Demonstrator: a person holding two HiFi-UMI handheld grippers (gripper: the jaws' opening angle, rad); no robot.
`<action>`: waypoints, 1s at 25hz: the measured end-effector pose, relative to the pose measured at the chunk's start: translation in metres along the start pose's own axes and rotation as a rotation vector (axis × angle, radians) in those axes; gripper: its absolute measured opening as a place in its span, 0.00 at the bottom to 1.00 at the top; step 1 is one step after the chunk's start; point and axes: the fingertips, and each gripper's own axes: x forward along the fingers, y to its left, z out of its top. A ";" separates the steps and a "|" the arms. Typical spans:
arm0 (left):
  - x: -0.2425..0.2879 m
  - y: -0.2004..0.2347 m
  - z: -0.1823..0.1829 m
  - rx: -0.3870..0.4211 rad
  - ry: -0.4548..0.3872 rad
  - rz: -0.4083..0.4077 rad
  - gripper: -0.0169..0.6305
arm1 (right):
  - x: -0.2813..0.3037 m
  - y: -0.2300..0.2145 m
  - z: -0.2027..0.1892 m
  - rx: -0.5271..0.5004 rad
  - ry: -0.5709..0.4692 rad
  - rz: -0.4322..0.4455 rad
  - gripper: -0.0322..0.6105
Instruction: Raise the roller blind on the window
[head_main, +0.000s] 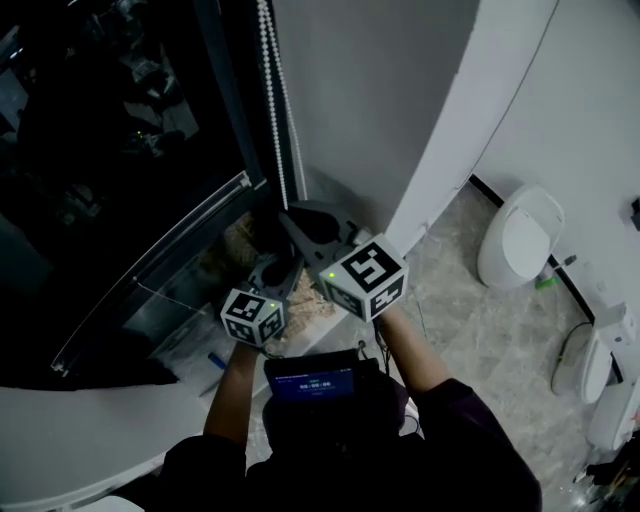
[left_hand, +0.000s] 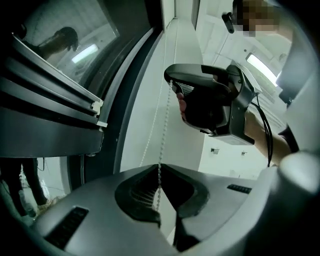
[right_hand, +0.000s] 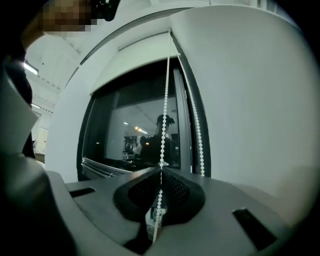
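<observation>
Though the blind is cut off above the head view, we see its bead chain (head_main: 270, 100) hanging vertically beside the dark window (head_main: 120, 150). Our left hand-held gripper (left_hand: 159, 169) and right hand-held gripper (right_hand: 161, 167) both have their jaws closed on one strand, the right above the left. A toilet (head_main: 520, 235) stands well apart.

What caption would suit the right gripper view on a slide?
Right hand-held gripper shut on the bead chain, which runs up past the dark window.
</observation>
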 end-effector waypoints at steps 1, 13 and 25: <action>-0.003 0.001 0.001 -0.009 -0.003 -0.004 0.05 | -0.001 -0.002 0.000 -0.004 -0.010 -0.014 0.06; -0.045 -0.017 0.161 0.109 -0.291 -0.009 0.05 | 0.004 0.002 -0.145 -0.032 0.274 -0.025 0.06; -0.021 -0.005 0.144 0.141 -0.276 0.049 0.04 | -0.003 0.017 -0.170 -0.003 0.340 -0.004 0.06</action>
